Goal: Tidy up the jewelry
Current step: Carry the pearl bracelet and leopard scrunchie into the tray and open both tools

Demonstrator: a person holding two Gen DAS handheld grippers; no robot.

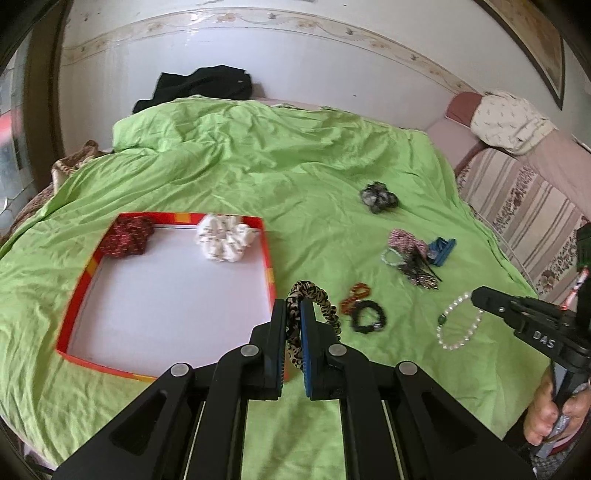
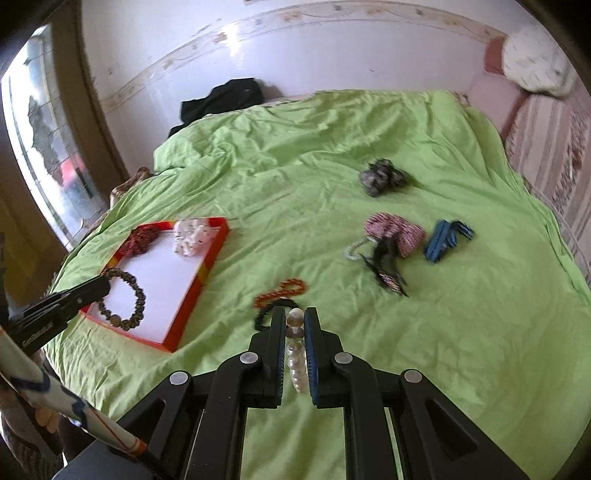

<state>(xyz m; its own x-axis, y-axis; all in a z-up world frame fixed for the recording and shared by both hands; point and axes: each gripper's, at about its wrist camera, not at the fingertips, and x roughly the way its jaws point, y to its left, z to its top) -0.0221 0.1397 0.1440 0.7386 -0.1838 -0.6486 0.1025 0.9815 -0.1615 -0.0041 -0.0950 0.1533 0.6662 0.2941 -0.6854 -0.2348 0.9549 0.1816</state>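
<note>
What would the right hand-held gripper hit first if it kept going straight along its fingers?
Probably the black bracelet just past the right hand-held gripper, with the orange bracelet beyond; depth is uncertain.

Leopard scrunchie (image 1: pixel 314 306), pearl bracelet (image 1: pixel 460 321) lifted; red-rimmed tray (image 1: pixel 269 254) flat.

Bedroom, daylit: bed against a pale wall.
Bed (image 1: pixel 295 166) under a wrinkled lime-green sheet (image 1: pixel 258 147); glossy white wall (image 1: pixel 295 55) with a floral border strip (image 1: pixel 258 22); window (image 2: pixel 48 147) at left in a dark frame, bright daylight through it; black garment (image 1: pixel 199 85) heaped at the far bed edge; striped pink sofa (image 1: pixel 517 199) at right, carrying a white patterned pillow (image 1: pixel 509 118); framed picture (image 1: pixel 535 40) upper right.
</note>
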